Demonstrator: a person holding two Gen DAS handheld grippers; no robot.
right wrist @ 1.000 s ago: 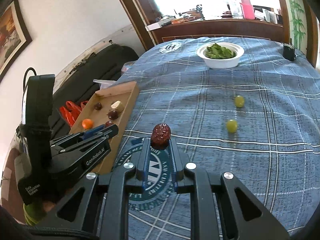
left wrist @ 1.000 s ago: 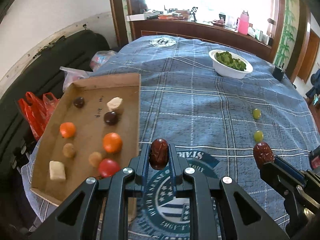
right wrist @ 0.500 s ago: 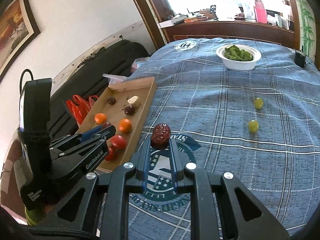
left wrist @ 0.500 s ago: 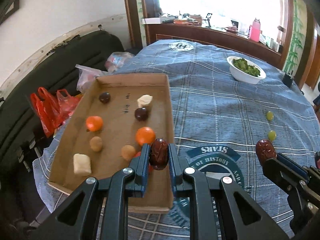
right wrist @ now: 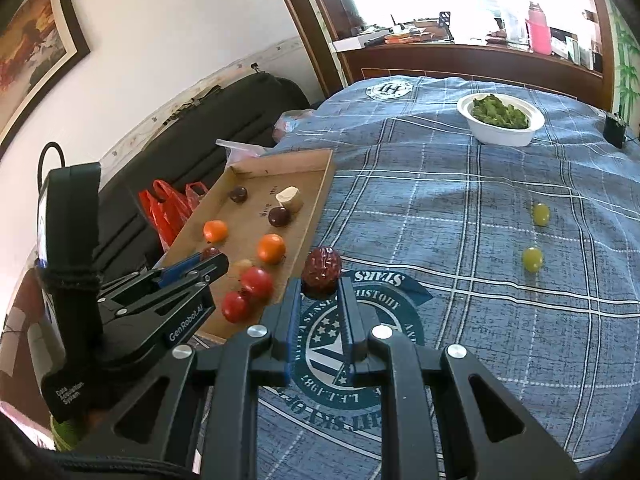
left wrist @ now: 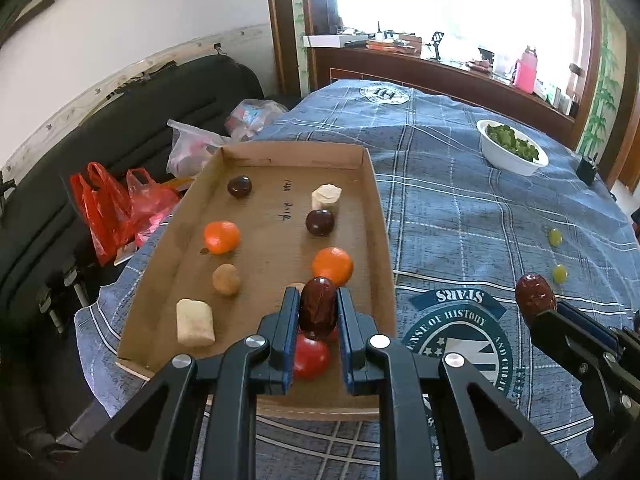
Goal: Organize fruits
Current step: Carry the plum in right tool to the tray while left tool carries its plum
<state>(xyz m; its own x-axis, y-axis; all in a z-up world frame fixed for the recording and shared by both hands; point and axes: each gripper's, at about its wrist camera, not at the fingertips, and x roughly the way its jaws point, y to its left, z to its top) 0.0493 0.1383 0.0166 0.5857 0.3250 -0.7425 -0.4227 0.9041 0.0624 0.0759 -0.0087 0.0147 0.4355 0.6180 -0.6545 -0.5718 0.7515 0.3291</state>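
Left wrist view: my left gripper [left wrist: 318,312] pinches a glossy red date [left wrist: 318,307], long axis upright, over the cardboard tray [left wrist: 374,216] near its right wall | Right wrist view: my right gripper [right wrist: 320,290] clamps a wrinkled red date [right wrist: 322,269] above the tablecloth [right wrist: 460,320], tray just to its left.

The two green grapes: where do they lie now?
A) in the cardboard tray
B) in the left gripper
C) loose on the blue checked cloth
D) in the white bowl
C: both green grapes lie on the blue checked cloth, apart from the cardboard tray.
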